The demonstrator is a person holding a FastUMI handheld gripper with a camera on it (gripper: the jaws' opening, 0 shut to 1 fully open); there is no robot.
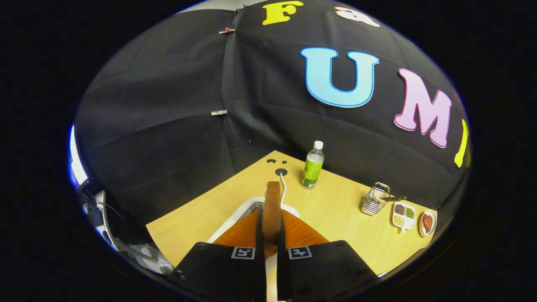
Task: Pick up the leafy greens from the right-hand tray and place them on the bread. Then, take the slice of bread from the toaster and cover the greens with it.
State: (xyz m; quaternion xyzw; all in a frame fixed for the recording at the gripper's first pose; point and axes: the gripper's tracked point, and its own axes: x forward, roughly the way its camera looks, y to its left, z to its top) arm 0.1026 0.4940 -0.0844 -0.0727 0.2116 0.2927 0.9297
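You're pinching the bread slice (272, 209) edge-on between both fingers of the gripper (270, 251), and it's standing upright with its long axis running forward, right above the toaster (235, 218). The greens-topped bread isn't identifiable from here, so you're needing to swing away from the toaster to find it.

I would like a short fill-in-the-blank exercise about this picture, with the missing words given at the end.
1. The gripper is shut on a slice of ____ standing on edge between its fingers.
2. Below the slice is the toaster, whose white cable runs to a round ____ in the wooden table.
3. The green bottle beyond the toaster stands ____.
4. To the right of the wire basket lies a white divided tray, then a small ____.

Missing words: bread; hole; upright; plate
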